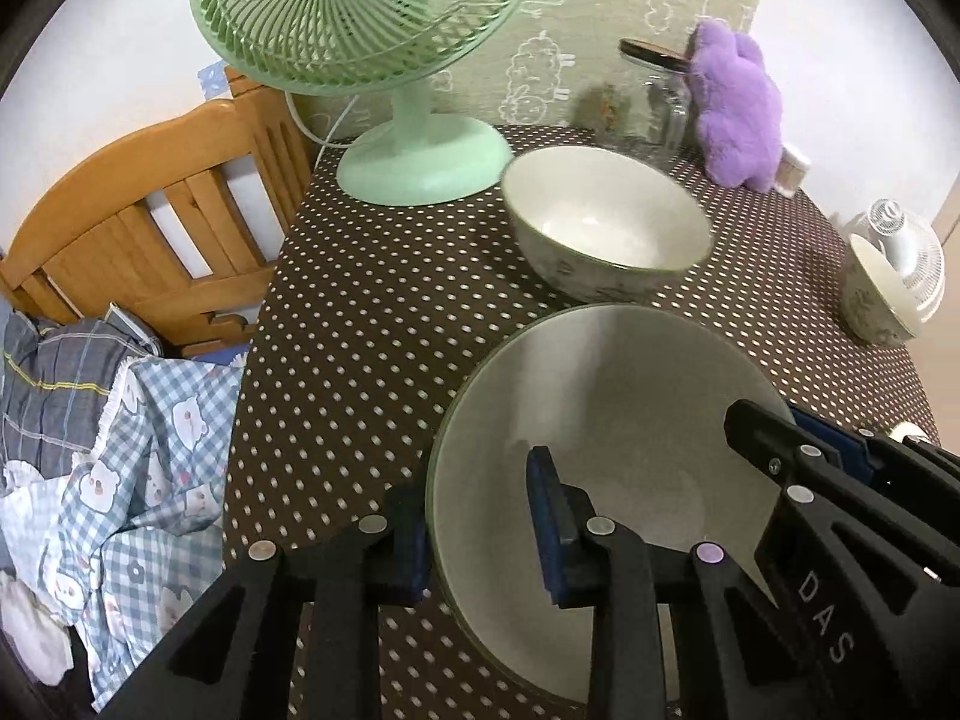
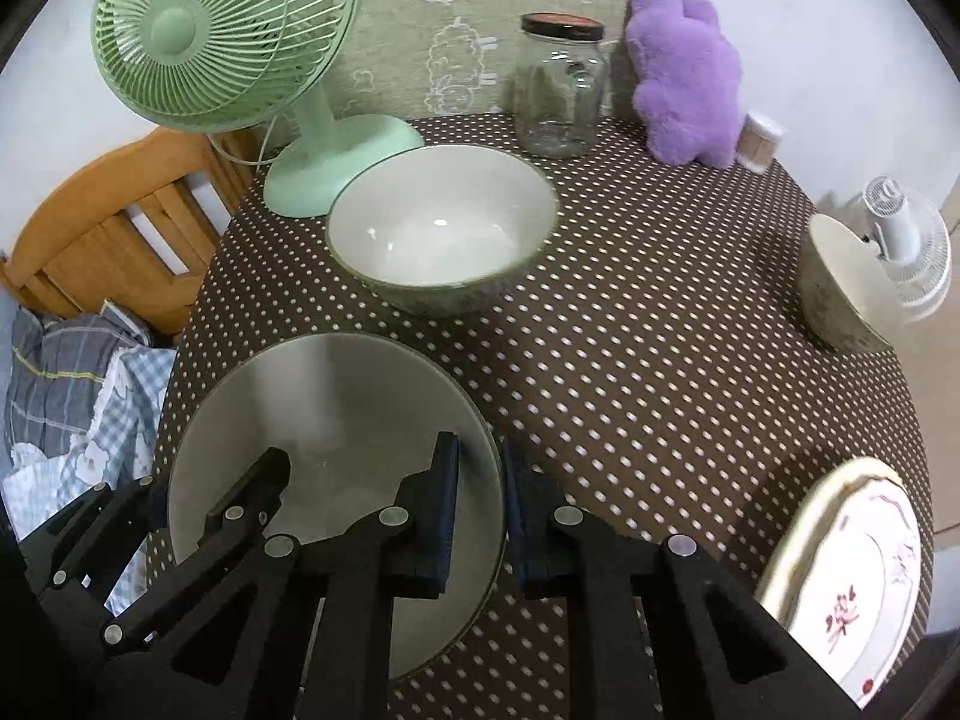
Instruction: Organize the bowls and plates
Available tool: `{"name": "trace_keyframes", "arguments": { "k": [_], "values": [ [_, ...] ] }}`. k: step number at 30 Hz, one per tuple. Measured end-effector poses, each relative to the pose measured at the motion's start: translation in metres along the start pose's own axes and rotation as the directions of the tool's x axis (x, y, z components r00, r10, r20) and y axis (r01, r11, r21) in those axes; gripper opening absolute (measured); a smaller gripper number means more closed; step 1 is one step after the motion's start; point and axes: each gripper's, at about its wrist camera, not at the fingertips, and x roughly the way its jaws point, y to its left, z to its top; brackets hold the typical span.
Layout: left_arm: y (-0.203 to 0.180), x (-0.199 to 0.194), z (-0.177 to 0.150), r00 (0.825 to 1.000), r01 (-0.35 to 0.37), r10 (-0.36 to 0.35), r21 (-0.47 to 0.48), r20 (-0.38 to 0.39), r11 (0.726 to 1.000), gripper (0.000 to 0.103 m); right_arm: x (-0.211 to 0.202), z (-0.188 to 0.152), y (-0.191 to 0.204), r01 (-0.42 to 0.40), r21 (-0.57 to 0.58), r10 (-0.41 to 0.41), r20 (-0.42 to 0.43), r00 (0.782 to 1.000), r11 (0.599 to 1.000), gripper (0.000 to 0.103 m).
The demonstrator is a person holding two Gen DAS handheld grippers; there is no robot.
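My left gripper (image 1: pixel 480 516) and right gripper (image 2: pixel 480 510) are matte black, with blue pads, round silver rivets and white "DAS" lettering

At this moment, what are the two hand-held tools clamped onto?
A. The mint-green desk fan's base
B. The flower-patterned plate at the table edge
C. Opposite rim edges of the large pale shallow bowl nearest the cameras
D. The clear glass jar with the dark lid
C: the left tool straddles the left rim of the large pale shallow bowl, and the right tool pinches its right rim.
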Motion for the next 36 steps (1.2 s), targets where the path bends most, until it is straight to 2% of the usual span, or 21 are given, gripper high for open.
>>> {"name": "trace_keyframes", "arguments": {
  "k": [14,28,36],
  "values": [
    [-0.050,-0.034,-0.042,1.000,0.005,-0.005,0.021,-0.018,1.000,0.026,-0.039,-0.049,-0.045,0.002,0.009,-0.002,-0.016,1.000,1.000,0.018],
    [-0.074,-0.044,-0.088,0.998,0.017,-0.016,0.014,-0.053,1.000,0.026,-0.047,-0.097,-0.076,-0.014,0.037,0.015,-0.051,0.999,0.999,0.018],
    [-0.078,-0.044,-0.102,0.998,0.022,-0.021,0.009,-0.062,1.000,0.026,-0.045,-0.108,-0.079,-0.015,0.032,0.017,-0.065,0.998,0.999,0.018]
  ]
}}
